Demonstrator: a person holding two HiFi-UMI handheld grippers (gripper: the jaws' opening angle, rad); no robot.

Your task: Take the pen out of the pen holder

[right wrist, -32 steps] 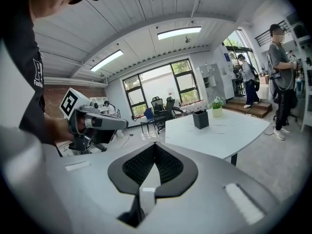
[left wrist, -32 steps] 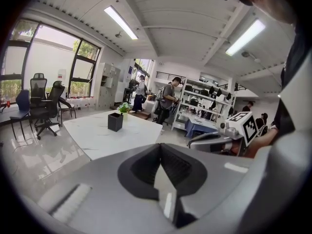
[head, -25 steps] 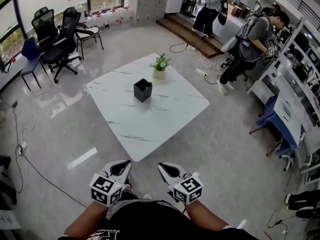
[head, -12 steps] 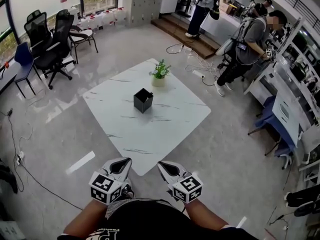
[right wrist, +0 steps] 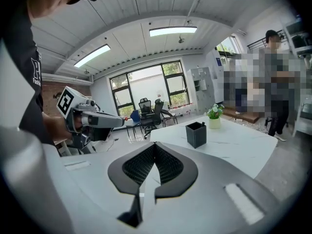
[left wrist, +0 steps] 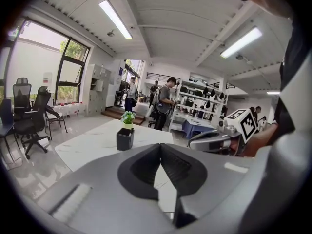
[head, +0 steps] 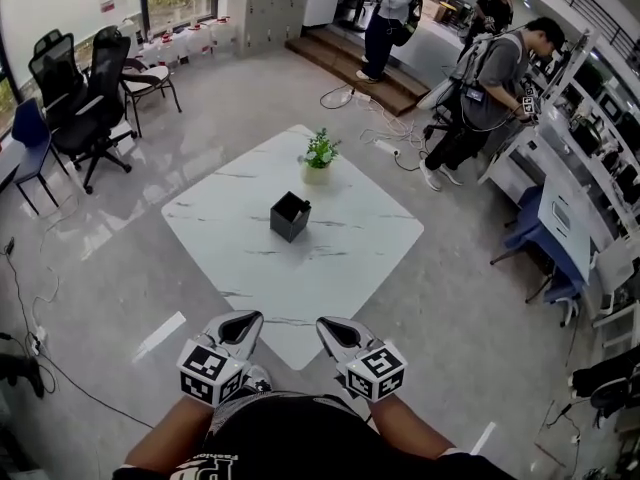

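Note:
A black square pen holder [head: 290,216] stands near the middle of the white marble table [head: 360,243]. It also shows in the left gripper view as the pen holder [left wrist: 125,138] and in the right gripper view as the pen holder [right wrist: 196,134]. I cannot make out a pen inside it from here. My left gripper [head: 240,325] and right gripper [head: 333,328] hang side by side close to my body, short of the table's near corner. Both are shut with nothing between the jaws. The left gripper [left wrist: 160,146] and right gripper [right wrist: 155,145] point toward the table.
A small potted plant [head: 318,158] sits on the table behind the holder. Office chairs [head: 90,98] stand at the far left, and cables [head: 30,328] run across the floor. People [head: 480,88] stand by steps and shelving at the far right.
The table and pen holder sit slightly nearer and lower in the head view as I step forward. Both grippers keep their pose and stay shut.

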